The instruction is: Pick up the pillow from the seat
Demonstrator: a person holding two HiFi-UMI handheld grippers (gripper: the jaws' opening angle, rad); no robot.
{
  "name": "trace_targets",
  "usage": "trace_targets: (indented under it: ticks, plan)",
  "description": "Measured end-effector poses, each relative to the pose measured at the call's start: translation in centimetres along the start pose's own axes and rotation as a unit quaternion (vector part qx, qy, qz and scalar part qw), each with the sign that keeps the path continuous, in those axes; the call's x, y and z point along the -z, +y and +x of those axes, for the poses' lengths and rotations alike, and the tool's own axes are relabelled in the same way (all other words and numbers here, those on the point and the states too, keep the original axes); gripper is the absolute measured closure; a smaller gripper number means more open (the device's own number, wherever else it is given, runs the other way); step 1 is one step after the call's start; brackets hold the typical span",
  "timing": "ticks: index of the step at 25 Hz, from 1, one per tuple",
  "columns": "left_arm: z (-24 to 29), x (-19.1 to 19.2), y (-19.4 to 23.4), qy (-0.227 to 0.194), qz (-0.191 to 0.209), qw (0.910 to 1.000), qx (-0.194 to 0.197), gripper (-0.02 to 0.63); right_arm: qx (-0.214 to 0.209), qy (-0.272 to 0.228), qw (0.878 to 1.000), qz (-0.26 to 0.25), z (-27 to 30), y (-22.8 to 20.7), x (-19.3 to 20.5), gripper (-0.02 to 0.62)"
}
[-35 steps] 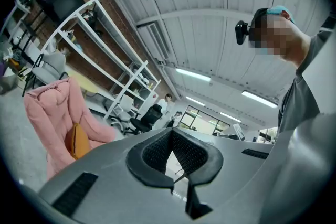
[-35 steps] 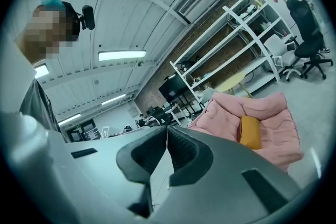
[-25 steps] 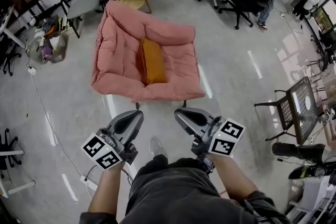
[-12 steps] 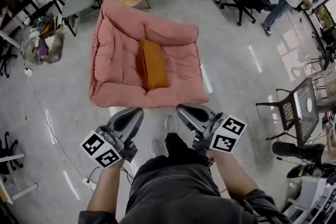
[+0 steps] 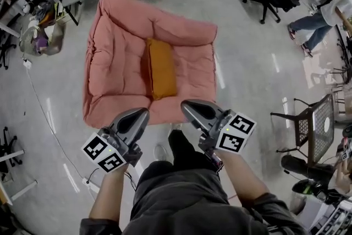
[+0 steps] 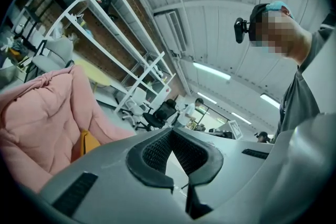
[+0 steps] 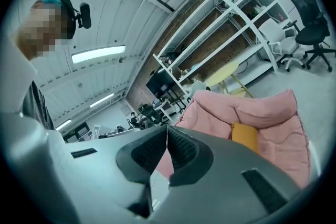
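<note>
Pillow, look: pillow [image 5: 161, 67] is orange-mustard, oblong and plump, with a plain cover.
Pillow, pose: it lies with its long side running up and down the frame, leaning slightly.
Pillow, place: upper middle of the head view, in the hollow of the seat [image 5: 113, 52], touching its padding.
Seat, look: pink, quilted and thickly padded, with a puffy raised rim.
Seat, place: upper left to centre of the frame.
Right gripper view: the pillow shows right of centre against the pink cushions.
Left gripper view: only an orange sliver shows, at lower left.
</note>
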State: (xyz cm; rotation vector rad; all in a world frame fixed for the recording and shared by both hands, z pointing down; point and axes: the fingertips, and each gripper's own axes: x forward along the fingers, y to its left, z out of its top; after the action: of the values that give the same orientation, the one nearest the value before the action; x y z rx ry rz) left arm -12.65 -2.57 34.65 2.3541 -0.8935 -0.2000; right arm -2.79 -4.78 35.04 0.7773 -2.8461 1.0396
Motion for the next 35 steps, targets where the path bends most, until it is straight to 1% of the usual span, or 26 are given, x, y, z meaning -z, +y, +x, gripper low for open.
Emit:
trace_targets:
  ticks: [4, 6, 10, 16, 21, 22, 23, 24, 29, 32, 35]
  plan:
    - [3.5, -0.2, 3.2, 0.01, -0.008, 0.9996, -0.024, 0.595, -0.004, 0.022, 1.0, 0.011, 2.3, -5.2, -0.8, 0.58]
    - [5.3, -0.1, 4.5, 0.016, -0.015, 0.9991, -0.036, 0.595, -0.005, 0.031, 0.999, 0.024, 3.4, -8.0, -1.0, 0.58]
    - [8.3, 0.2, 6.6, 0.023, -0.034, 0.9976, -0.056, 0.595, 0.0, 0.055, 0.998, 0.042, 5.3, -13.2, -0.8, 0.58]
    - [10.0, 2.0, 9.8, 0.038, -0.048, 0.9957, -0.07, 0.595, 0.015, 0.086, 0.995, 0.04, 8.2, -19.2, 1.9, 0.578]
    - [10.5, 3.7, 12.5, 0.052, -0.065, 0.9936, -0.076, 0.595, 0.026, 0.098, 0.993, 0.067, 10.5, -23.7, 5.0, 0.575]
    - [10.5, 4.0, 13.0, 0.055, -0.068, 0.9932, -0.076, 0.595, 0.03, 0.1, 0.992, 0.073, 10.9, -24.4, 5.7, 0.564]
    - [10.5, 4.3, 13.4, 0.058, -0.072, 0.9929, -0.076, 0.595, 0.034, 0.103, 0.991, 0.079, 11.3, -25.2, 6.4, 0.526]
    - [10.6, 4.5, 13.9, 0.061, -0.075, 0.9925, -0.075, 0.595, 0.037, 0.106, 0.99, 0.085, 11.7, -26.0, 7.1, 0.472]
    - [10.9, 5.4, 15.4, 0.081, -0.091, 0.9905, -0.064, 0.595, 0.042, 0.106, 0.986, 0.12, 13.4, -30.4, 10.1, 0.409]
    - [11.0, 5.4, 16.3, 0.081, -0.107, 0.9895, -0.054, 0.595, 0.044, 0.112, 0.982, 0.143, 14.4, -33.4, 12.7, 0.374]
    - [11.2, 5.4, 17.3, 0.085, -0.11, 0.9893, -0.045, 0.595, 0.048, 0.123, 0.978, 0.162, 15.5, -36.3, 15.4, 0.345]
